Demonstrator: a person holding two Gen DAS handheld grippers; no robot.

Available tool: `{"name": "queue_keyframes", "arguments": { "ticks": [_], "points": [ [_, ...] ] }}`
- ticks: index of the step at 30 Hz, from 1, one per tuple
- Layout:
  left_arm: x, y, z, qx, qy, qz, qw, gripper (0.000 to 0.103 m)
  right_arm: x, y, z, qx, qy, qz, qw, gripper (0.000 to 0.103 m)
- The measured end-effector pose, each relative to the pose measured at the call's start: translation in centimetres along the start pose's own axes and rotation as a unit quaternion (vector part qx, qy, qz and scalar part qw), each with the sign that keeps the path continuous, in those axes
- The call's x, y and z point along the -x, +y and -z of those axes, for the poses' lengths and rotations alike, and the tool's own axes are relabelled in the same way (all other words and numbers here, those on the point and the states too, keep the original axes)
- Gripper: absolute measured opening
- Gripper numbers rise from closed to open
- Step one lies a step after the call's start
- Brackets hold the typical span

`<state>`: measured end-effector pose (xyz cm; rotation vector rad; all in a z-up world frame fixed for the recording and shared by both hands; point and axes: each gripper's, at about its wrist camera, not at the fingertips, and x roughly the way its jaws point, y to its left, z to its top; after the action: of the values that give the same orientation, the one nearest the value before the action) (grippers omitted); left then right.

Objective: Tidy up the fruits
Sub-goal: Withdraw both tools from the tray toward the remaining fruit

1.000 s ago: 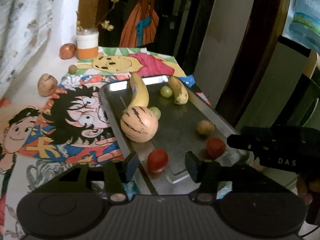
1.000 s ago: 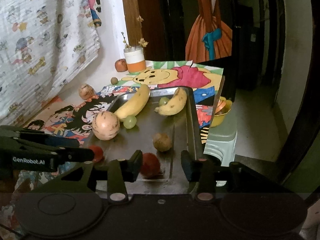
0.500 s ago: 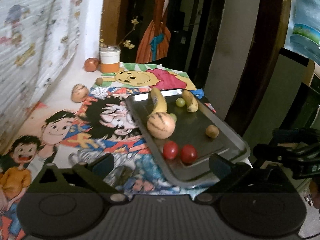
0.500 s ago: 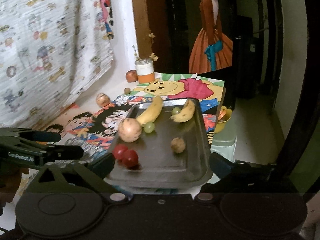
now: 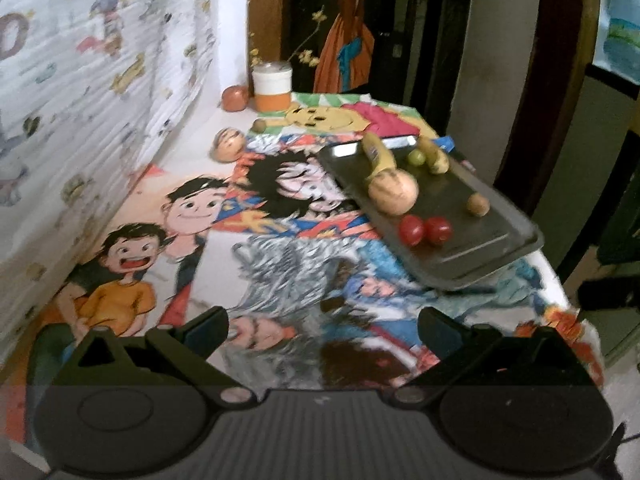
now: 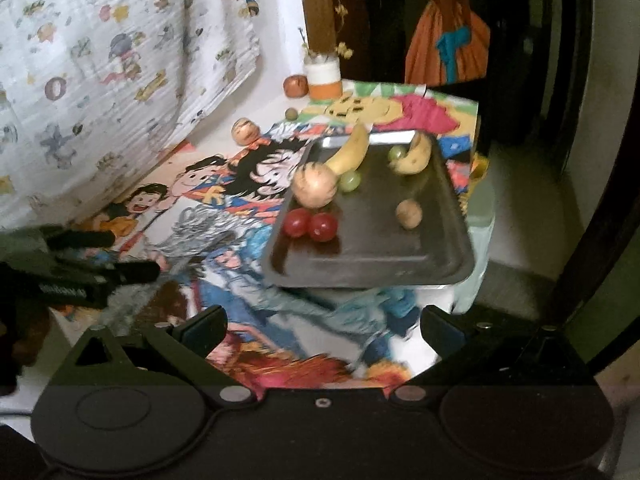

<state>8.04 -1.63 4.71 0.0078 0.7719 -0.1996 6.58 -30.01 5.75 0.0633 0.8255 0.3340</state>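
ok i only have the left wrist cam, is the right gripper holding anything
Observer: No, the right gripper is open and empty, short of the tray.
Operator: how many grapes on the tray, i count one
Observer: Two. A second green grape lies right beside the striped melon, which hides it from your camera.
Operator: anything past the table's right edge
Observer: Something yellow sits lower down, just off that edge; I cannot tell what it is.

Tray (image 6: 448, 264) on table's right edge — bananas (image 6: 350, 150) behind, tomatoes (image 6: 310, 225) front-left
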Motion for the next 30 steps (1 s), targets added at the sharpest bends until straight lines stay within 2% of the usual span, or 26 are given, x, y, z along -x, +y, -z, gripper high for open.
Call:
{"name": "queue_keyframes", "arguments": {
  "ticks": [3,5,8,15,18,20,21,24,27,30],
  "points": [
    [0.7,1.5,-0.3,0.001,-0.001,-0.012,0.9999,0.103,0.6,0.2,-1.5,-0.044,0.019,-0.04,0.998,0.102],
    [1.5,2.6,-0.9,0.007,-0.008,-0.018,0.9998,0.103,1.5,0.6,-2.9,-0.055,0.013,-0.065,0.996,0.102],
    [2.9,4.7,-2.4,0.028,-0.028,-0.022,0.999,0.103,3.3,1.4,-5.0,-0.052,-0.003,-0.074,0.996,0.103],
    [5.3,7.5,-6.7,0.053,-0.074,-0.064,0.9939,0.103,7.4,3.4,-12.0,0.004,-0.058,-0.086,0.995,0.103],
    [5.4,7.8,-8.0,0.049,-0.121,-0.054,0.99,0.103,7.5,4.0,-15.3,0.05,-0.093,-0.075,0.992,0.103],
    [4.8,8.1,-8.1,0.047,-0.163,-0.032,0.9849,0.103,6.6,4.2,-17.5,0.068,-0.105,-0.078,0.989,0.103],
    [4.2,8.2,-8.2,0.046,-0.172,-0.026,0.9837,0.103,6.0,4.3,-18.7,0.074,-0.105,-0.081,0.988,0.103],
    [1.6,8.0,-9.3,0.034,-0.166,-0.023,0.9852,0.103,3.4,4.6,-22.9,0.065,-0.099,-0.083,0.99,0.103],
    [-1.4,7.7,-10.6,0.012,-0.158,-0.044,0.9865,0.103,0.1,5.1,-27.0,0.063,-0.067,-0.095,0.991,0.103],
    [-4.3,7.9,-11.4,0.015,-0.154,-0.054,0.9866,0.103,-4.3,5.8,-29.6,0.066,-0.054,-0.094,0.992,0.103]
  ]
}}
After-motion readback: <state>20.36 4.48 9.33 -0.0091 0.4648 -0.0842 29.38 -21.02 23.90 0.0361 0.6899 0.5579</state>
